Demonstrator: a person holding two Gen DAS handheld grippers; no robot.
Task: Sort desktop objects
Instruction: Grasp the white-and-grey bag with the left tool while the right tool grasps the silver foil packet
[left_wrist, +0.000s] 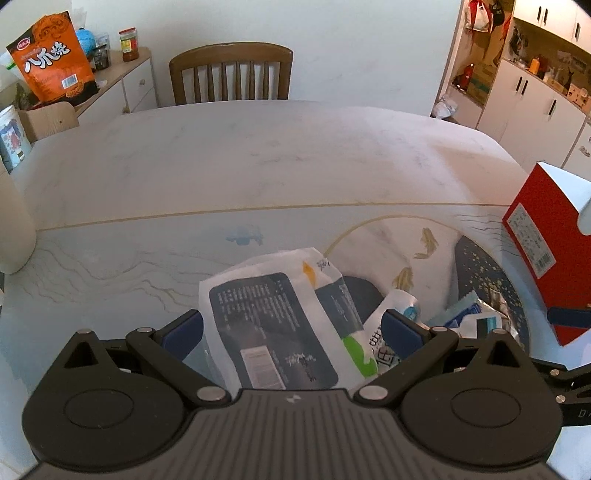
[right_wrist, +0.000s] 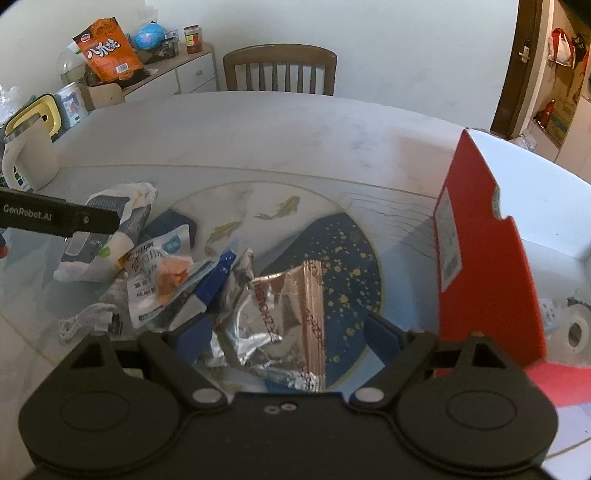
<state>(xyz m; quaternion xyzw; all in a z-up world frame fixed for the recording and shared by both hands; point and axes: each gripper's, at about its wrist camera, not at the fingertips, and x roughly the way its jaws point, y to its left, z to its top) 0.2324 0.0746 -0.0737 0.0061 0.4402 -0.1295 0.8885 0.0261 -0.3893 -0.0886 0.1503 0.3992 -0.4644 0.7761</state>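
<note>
My left gripper (left_wrist: 291, 328) is open, its blue pads either side of a white packet with a dark label (left_wrist: 273, 325) that lies on the table; the jaws do not press it. The same packet shows in the right wrist view (right_wrist: 110, 229) under the left gripper's arm. My right gripper (right_wrist: 284, 332) is open over a crumpled silver foil wrapper (right_wrist: 273, 314). Beside it lie a white snack packet with orange contents (right_wrist: 159, 280) and a blue-edged wrapper (right_wrist: 214, 280). A red open box (right_wrist: 476, 243) stands to the right; it also shows in the left wrist view (left_wrist: 543, 251).
A white cable (right_wrist: 88, 321) lies at the near left. A cream kettle (right_wrist: 29, 155) stands at the table's left. A wooden chair (left_wrist: 232, 74) is behind the table. A tape roll (right_wrist: 576, 332) lies inside the red box. A sideboard with an orange bag (left_wrist: 51, 59) stands far left.
</note>
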